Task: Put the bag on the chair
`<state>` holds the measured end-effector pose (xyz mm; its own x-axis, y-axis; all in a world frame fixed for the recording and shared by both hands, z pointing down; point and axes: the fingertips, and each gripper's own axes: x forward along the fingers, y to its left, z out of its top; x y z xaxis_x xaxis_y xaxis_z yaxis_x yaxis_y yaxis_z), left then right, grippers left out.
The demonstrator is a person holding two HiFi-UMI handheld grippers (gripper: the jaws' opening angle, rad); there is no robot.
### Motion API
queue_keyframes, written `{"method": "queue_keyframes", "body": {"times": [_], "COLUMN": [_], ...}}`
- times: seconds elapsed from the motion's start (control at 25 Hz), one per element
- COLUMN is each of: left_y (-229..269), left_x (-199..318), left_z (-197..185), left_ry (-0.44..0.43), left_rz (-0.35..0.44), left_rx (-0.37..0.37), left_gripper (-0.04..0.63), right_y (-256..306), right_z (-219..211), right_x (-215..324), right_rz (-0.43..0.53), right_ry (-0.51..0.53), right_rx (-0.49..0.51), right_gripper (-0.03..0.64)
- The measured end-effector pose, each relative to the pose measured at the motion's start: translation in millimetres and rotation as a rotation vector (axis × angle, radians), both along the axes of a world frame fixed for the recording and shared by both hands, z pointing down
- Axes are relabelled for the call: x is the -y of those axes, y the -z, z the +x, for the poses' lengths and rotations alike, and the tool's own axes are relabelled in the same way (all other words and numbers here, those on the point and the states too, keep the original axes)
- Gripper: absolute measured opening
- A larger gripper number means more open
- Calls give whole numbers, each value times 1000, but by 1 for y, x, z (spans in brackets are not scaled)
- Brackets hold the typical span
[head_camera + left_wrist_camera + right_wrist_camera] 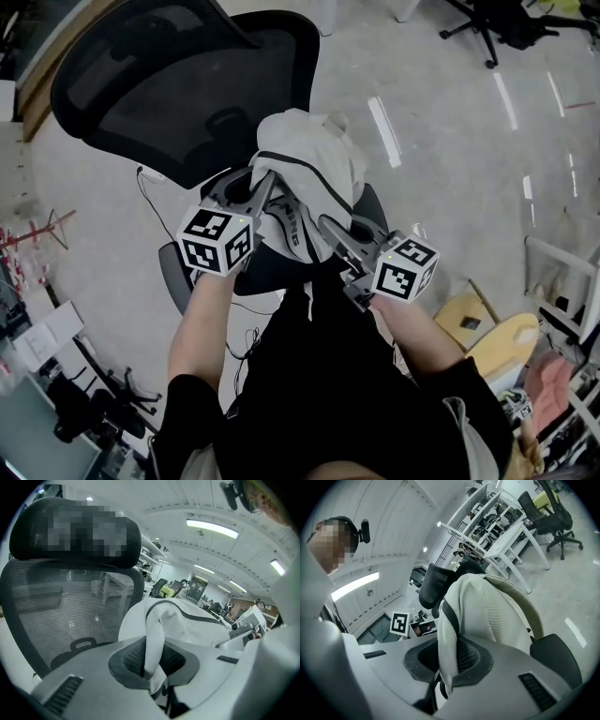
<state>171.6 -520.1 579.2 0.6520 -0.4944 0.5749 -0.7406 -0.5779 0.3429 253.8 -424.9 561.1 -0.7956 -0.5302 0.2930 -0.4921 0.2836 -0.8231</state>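
Note:
A white bag (pixel 309 173) with black trim hangs over the seat of a black mesh office chair (pixel 178 84). My left gripper (pixel 258 202) is shut on a fold of the bag (pixel 154 644) at its left side, the cloth pinched between the dark pads (pixel 133 660). My right gripper (pixel 333 234) is shut on the bag (pixel 487 616) at its right side, with a white strap squeezed between its pads (pixel 468 656). The chair's mesh backrest (pixel 61 606) stands just behind the bag. The seat (pixel 555 653) shows dark beneath it.
Pale floor (pixel 450 131) surrounds the chair. Another black chair base (pixel 497 23) stands at the far right. Desks and shelves (pixel 506 531) line the room. Clutter and cables (pixel 56 319) lie at the left, round wooden pieces (pixel 487 333) at the right.

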Motion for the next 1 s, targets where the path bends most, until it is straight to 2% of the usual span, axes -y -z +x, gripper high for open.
{"method": "queue_keyframes", "body": {"times": [0.16,0.28,0.44,0.6,0.8,1.0], "left_y": [-26,-42,-68,-82,-88,-87], "left_x": [1,-6,-21,-42,-71,-100], "left_z": [0,-8,-30,-67,-99,-116], "left_ry": [-17,-5,19,99,148,160], "left_rz": [-30,-45,-86,-141,-177,-183], "left_rx": [28,44,76,57,68,128], "left_gripper": [49,54,86,127,161,163], "right_y": [-25,-34,-43,-40,-28,-17], "right_z": [2,-6,-12,-32,-44,-47], "right_x": [3,-7,-23,-48,-66,-74], "right_rz": [-60,-74,-45,11,30,44], "right_ry": [-38,-30,47,124,98,47], "right_rx": [-8,22,-90,-162,-166,-158], "right_gripper": [40,56,112,140,137,135]}}
